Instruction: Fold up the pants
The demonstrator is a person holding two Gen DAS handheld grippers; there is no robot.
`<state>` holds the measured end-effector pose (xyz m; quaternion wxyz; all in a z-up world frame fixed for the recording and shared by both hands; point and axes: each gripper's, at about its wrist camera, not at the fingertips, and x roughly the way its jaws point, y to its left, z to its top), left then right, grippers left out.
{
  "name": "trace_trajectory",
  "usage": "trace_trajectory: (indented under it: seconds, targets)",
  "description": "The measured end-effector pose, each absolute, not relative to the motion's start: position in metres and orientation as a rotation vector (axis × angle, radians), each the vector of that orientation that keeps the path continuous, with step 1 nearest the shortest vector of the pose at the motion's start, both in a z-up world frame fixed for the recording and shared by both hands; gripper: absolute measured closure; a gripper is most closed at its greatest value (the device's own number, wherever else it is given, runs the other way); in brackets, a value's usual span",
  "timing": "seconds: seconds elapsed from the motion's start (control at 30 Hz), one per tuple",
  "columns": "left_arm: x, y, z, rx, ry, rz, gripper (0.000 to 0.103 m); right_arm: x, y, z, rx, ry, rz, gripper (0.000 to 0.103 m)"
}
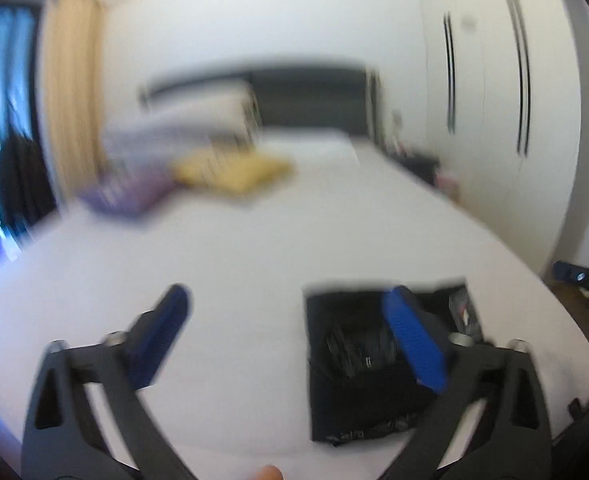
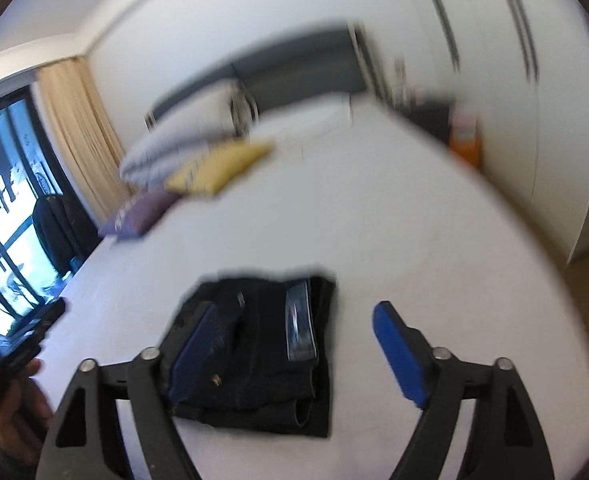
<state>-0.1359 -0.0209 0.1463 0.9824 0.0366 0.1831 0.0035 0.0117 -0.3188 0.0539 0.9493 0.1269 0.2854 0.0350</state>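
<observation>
Black pants (image 2: 262, 344) lie folded into a compact rectangle on the white bed (image 2: 374, 232), a label strip showing on top. In the left wrist view the same pants (image 1: 354, 364) sit low and right, partly behind one blue pad. My left gripper (image 1: 290, 300) is open wide above the sheet, nothing between its fingers. My right gripper (image 2: 294, 316) is open too, held above the pants; its left blue pad overlaps the bundle in the picture, and nothing is gripped. Both views are motion-blurred.
A yellow cushion (image 2: 218, 168), a purple cushion (image 2: 142, 212) and white pillows (image 2: 174, 148) lie toward the dark headboard (image 2: 294, 64). White wardrobe doors (image 1: 494, 100) stand on the right, a curtained window (image 2: 10, 200) on the left. A hand (image 2: 18, 412) holds the other gripper at lower left.
</observation>
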Motion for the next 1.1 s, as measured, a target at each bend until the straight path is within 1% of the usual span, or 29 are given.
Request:
trace_trajectory:
  seconds: [0.03, 0.07, 0.1, 0.17, 0.23, 0.3, 0.37, 0.43, 0.5, 0.63, 0.73, 0.83, 0.93, 1.1]
  targets:
    - [-0.153, -0.025, 0.16, 0.092, 0.318, 0.028, 0.0, -0.004, -0.313, 0.074, 0.232, 0.504, 0.062, 0.007]
    - [-0.172, -0.03, 0.174, 0.11, 0.272, 0.044, 0.0, -0.015, -0.308, 0.091, 0.21, 0.437, 0.055, 0.001]
    - [-0.193, -0.036, 0.191, 0.13, 0.218, 0.061, 0.0, -0.036, -0.301, 0.114, 0.176, 0.335, 0.043, 0.0]
    - [-0.222, -0.041, 0.212, 0.124, 0.176, 0.07, 0.0, -0.06, -0.292, 0.14, 0.134, 0.216, 0.037, 0.0]
    - [-0.231, -0.045, 0.222, 0.103, 0.211, 0.092, 0.0, -0.083, -0.284, 0.165, 0.09, 0.136, 0.019, 0.0]
    - [-0.239, -0.046, 0.226, 0.097, 0.306, 0.06, 0.0, -0.103, -0.277, 0.181, 0.063, 0.095, 0.007, 0.0]
    - [-0.247, -0.047, 0.225, 0.093, 0.351, 0.035, 0.0, -0.117, -0.272, 0.191, 0.051, 0.062, 0.014, 0.0]
    - [-0.254, -0.05, 0.22, 0.082, 0.395, 0.049, 0.0, -0.114, -0.264, 0.196, 0.043, 0.098, -0.01, 0.0]
    - [-0.249, -0.05, 0.21, 0.045, 0.494, 0.051, 0.0, -0.112, -0.26, 0.193, 0.05, 0.174, -0.024, 0.0]
    - [-0.239, -0.057, 0.184, 0.015, 0.637, 0.041, 0.0, -0.11, -0.264, 0.171, 0.105, 0.372, -0.027, 0.0]
    - [-0.231, -0.06, 0.166, -0.011, 0.712, 0.02, 0.0, -0.097, -0.264, 0.15, 0.15, 0.514, -0.062, 0.0]
    - [-0.219, -0.064, 0.15, -0.003, 0.764, 0.016, 0.0, -0.088, -0.261, 0.13, 0.167, 0.617, -0.075, 0.0]
    - [-0.214, -0.068, 0.139, 0.001, 0.789, 0.006, 0.0, -0.096, -0.251, 0.114, 0.151, 0.659, -0.077, 0.0]
    - [-0.202, -0.068, 0.127, -0.007, 0.818, 0.002, 0.0, -0.093, -0.241, 0.106, 0.128, 0.689, -0.062, 0.0]
